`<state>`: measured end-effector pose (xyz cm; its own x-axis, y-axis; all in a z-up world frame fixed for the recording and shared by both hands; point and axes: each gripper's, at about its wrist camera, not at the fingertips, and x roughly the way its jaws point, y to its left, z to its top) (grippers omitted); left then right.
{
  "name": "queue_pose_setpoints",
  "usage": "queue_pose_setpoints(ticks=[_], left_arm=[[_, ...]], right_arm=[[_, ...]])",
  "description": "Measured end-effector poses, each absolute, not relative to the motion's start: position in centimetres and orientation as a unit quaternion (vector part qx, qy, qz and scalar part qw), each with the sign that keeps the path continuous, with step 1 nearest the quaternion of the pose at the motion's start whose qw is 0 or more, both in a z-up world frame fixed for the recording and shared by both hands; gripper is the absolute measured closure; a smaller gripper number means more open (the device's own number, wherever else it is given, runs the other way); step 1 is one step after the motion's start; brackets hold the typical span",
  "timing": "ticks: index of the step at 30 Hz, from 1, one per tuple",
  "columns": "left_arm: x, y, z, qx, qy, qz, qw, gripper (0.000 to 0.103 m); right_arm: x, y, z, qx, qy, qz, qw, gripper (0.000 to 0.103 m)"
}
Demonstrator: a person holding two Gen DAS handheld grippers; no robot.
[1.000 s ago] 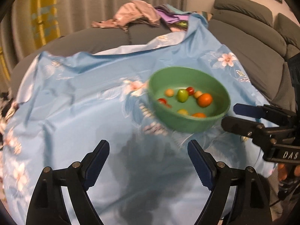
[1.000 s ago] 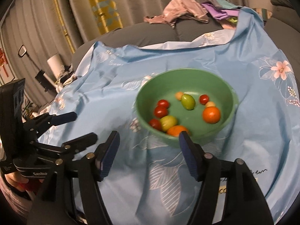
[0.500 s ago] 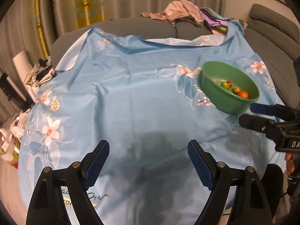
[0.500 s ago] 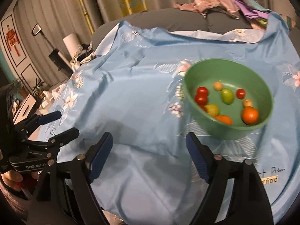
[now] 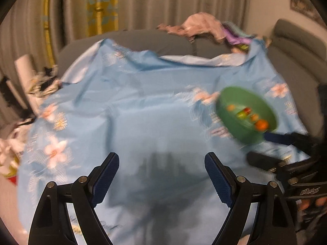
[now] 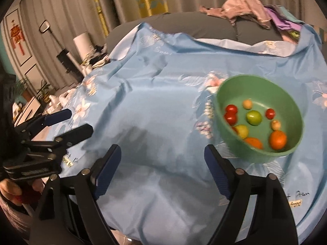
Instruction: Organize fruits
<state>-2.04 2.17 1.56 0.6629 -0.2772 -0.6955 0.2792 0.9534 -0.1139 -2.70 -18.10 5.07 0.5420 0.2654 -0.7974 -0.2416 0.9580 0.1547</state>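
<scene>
A green bowl (image 6: 229, 143) stands on the blue flowered cloth (image 6: 159, 102) at the right. It holds several small fruits: red tomatoes (image 6: 231, 113), a green one (image 6: 253, 117), an orange (image 6: 277, 139) and yellow ones. The bowl also shows blurred in the left wrist view (image 5: 239, 130). My left gripper (image 5: 161, 171) is open and empty over bare cloth, left of the bowl. My right gripper (image 6: 162, 163) is open and empty, its right finger just in front of the bowl. Each gripper shows at the edge of the other's view.
A grey sofa (image 5: 294, 47) runs behind and to the right of the cloth, with a heap of clothes (image 6: 245, 8) on its back. Curtains hang behind. Clutter and a white roll (image 6: 81, 42) stand at the left.
Both views have swung left and pulled back, so the bowl has slid toward the right edge in each. Both grippers stay open and empty.
</scene>
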Motion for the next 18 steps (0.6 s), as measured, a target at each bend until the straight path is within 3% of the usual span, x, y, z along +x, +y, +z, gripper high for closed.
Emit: queue_pose_setpoints(ticks=[18], left_arm=[[3.3, -13.2, 6.7, 0.102, 0.365, -0.245, 0.892, 0.017]], right_arm=[[-0.2, -30.1, 9.2, 0.036, 0.424, -0.018, 0.905, 0.015]])
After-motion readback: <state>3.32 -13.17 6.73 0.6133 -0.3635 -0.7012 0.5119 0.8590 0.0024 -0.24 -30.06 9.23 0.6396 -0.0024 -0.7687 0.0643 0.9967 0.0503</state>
